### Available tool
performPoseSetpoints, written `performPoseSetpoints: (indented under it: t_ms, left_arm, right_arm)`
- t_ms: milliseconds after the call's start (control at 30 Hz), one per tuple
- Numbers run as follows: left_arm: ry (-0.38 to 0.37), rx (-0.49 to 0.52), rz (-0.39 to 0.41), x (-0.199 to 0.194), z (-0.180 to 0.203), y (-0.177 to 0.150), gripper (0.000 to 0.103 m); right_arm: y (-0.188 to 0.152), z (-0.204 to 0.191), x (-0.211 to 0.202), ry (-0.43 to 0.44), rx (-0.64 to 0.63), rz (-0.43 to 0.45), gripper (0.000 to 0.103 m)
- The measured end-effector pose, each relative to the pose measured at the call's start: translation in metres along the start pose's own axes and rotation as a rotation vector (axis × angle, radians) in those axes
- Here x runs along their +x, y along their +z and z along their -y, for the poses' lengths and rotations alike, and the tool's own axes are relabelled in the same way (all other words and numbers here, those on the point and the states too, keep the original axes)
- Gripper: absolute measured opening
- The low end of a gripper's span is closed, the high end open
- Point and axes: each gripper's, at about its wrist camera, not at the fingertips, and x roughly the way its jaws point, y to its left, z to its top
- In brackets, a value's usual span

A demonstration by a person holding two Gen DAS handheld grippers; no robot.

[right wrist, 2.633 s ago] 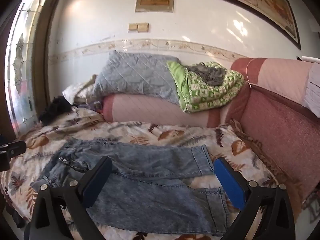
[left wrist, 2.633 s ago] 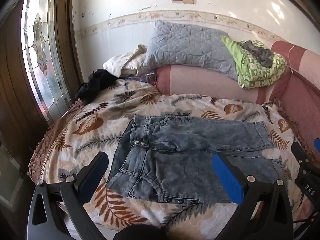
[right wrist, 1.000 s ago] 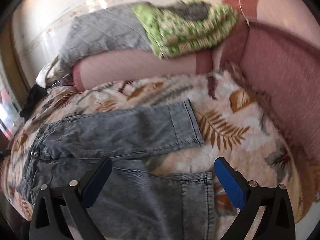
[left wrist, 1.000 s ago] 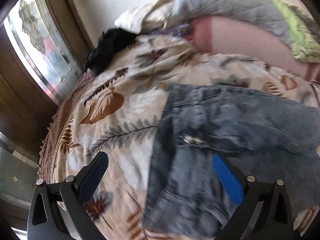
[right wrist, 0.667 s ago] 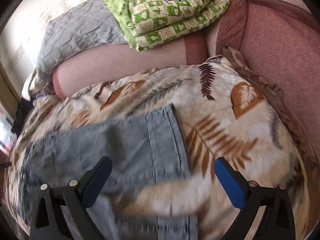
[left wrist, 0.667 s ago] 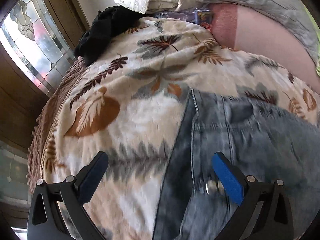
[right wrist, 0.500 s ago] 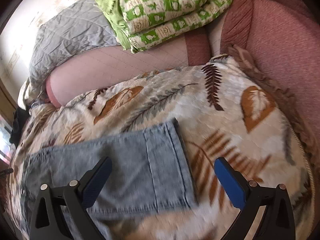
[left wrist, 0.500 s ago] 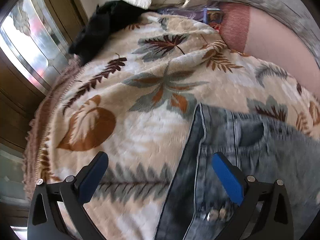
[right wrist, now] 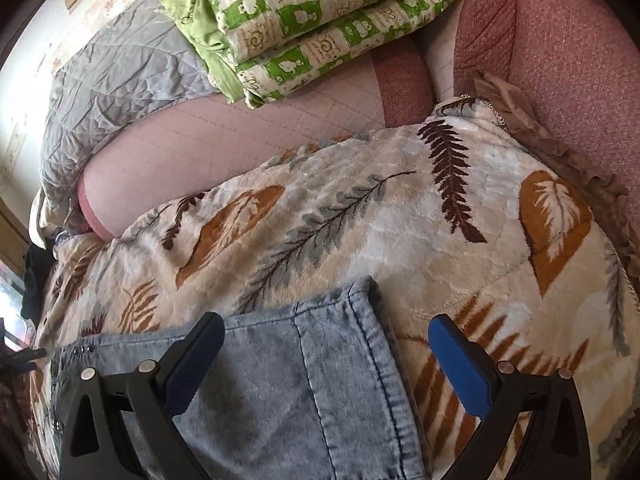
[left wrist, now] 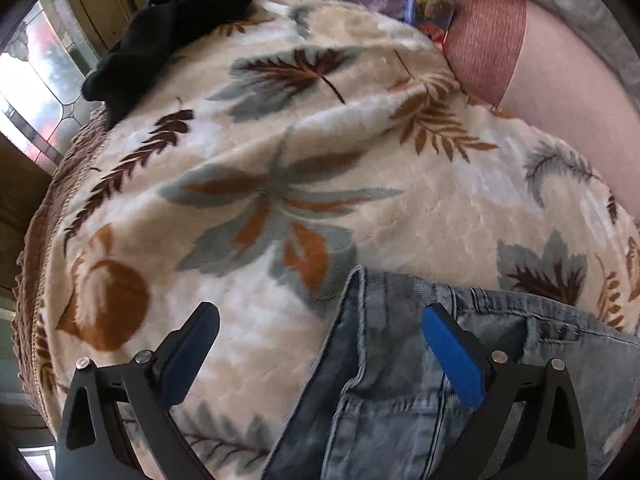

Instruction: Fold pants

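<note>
Both grippers lowered closer, pants [right wrist: 288, 392] lying lengthwise left-right, hem rightward.

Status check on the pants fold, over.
Left tongs closing over the waistband corner, no grip yet. Right tongs open over the leg hem. Pants flat on the leaf blanket, unfolded. Nothing in the way.

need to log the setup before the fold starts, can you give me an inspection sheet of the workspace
surface: leaf-print blanket over a bed.
job's things: jeans lying flat, waistband corner and leg hem both unfolded.
clutter: black garment, grey quilt, green patterned quilt.
grippers: left gripper closing around the waistband corner, not pressing it; right gripper open over the hem.
cables: nothing seen.
surroundings: stained-glass window, pink padded headboard.
</note>
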Motion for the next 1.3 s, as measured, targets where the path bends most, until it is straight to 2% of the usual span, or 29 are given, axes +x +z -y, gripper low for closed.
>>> performPoseSetpoints:
  t_ms: [33,100,167,233,267,333,467,533,567,667,767,1033,1167,1300]
  left_arm:
    - [-0.014,-0.003,-0.013,0.006,0.003,0.001,0.08]
    - [-0.05,-0.016,-0.063,0.022,0.01,0.001,0.062]
    - [-0.03,-0.002,-0.046,0.026,0.017,-0.001,0.06]
    - [-0.031,0.043,-0.006,0.023,0.026,-0.003,0.044]
    - [-0.027,0.063,0.009,0.021,0.03,-0.004,0.041]
    - [-0.039,0.107,0.031,0.018,0.037,-0.007,0.02]
    - [-0.008,0.166,0.065,0.015,0.05,-0.012,0.018]
    - [-0.007,0.167,0.073,0.014,0.049,-0.011,0.017]
    - [-0.01,0.162,0.079,0.012,0.049,-0.012,0.017]
    - [-0.017,0.156,0.11,-0.002,0.047,-0.02,0.016]
    - [-0.034,0.161,0.16,-0.029,0.049,-0.025,0.016]
    - [-0.15,0.167,0.304,-0.117,0.021,-0.058,0.015]
    - [-0.186,0.168,0.352,-0.154,-0.002,-0.094,0.016]
    - [-0.208,0.171,0.382,-0.181,-0.027,-0.145,0.016]
  right_arm:
    - [0.002,0.002,0.001,0.007,0.01,0.0,0.103]
    - [0.005,0.006,0.003,0.017,0.028,0.006,0.103]
    - [0.009,0.011,0.006,0.025,0.039,0.007,0.103]
    - [0.012,0.016,0.009,0.039,0.056,0.009,0.102]
    - [0.014,0.018,0.011,0.048,0.06,0.01,0.102]
    - [0.015,0.02,0.013,0.061,0.058,0.013,0.097]
    - [0.019,0.018,0.031,0.061,0.046,-0.019,0.086]
    - [0.017,0.013,0.048,0.038,0.025,-0.069,0.07]
    - [0.016,0.009,0.057,0.005,0.006,-0.098,0.05]
    - [0.01,0.002,0.068,-0.07,-0.05,-0.127,0.028]
    - [0.005,0.001,0.047,-0.036,-0.07,-0.064,0.023]
    - [-0.018,0.006,-0.059,0.052,-0.069,0.113,0.023]
    - [-0.044,0.02,-0.1,0.09,-0.025,0.141,0.023]
    - [-0.088,0.043,-0.14,0.151,0.034,0.15,0.023]
